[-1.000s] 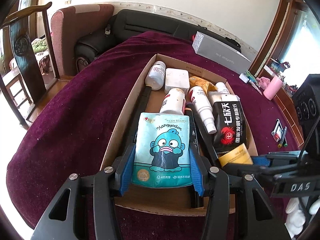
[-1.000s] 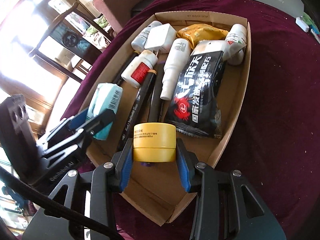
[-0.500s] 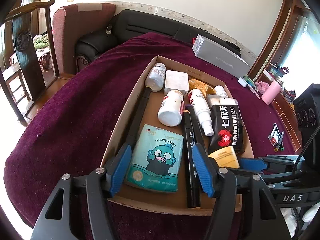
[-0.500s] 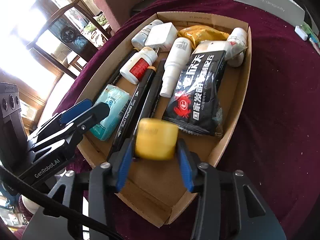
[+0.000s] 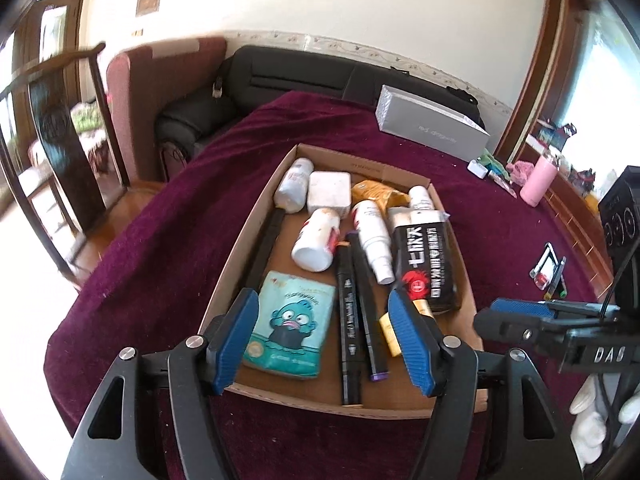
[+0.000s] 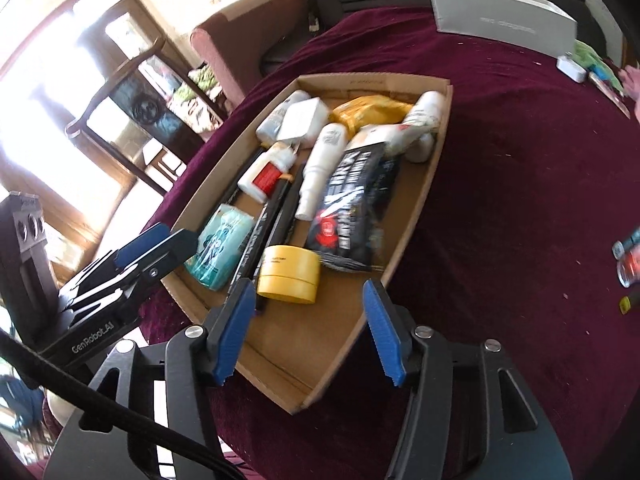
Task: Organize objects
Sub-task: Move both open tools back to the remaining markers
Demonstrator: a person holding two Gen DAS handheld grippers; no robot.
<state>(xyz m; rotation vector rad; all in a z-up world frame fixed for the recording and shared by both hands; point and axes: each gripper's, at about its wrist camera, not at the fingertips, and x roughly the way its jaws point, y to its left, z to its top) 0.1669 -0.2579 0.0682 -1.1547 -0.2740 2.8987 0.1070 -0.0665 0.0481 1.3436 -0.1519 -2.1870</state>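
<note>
Cardboard tray (image 5: 256, 224) on maroon tablecloth (image 5: 160, 240), sofa (image 5: 288, 76) behind; both tools open, empty.

Cream wall (image 5: 280, 4), black sofa (image 5: 304, 76), maroon armchair (image 5: 136, 92), bright windows (image 5: 608, 92).

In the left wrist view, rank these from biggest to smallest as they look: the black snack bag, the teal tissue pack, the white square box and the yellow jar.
1. Teal tissue pack and black snack bag: look alike; the pack is nearer, so unsure.
2. White square box.
3. Yellow jar: smallest, but partly hidden behind a claw finger.
</note>
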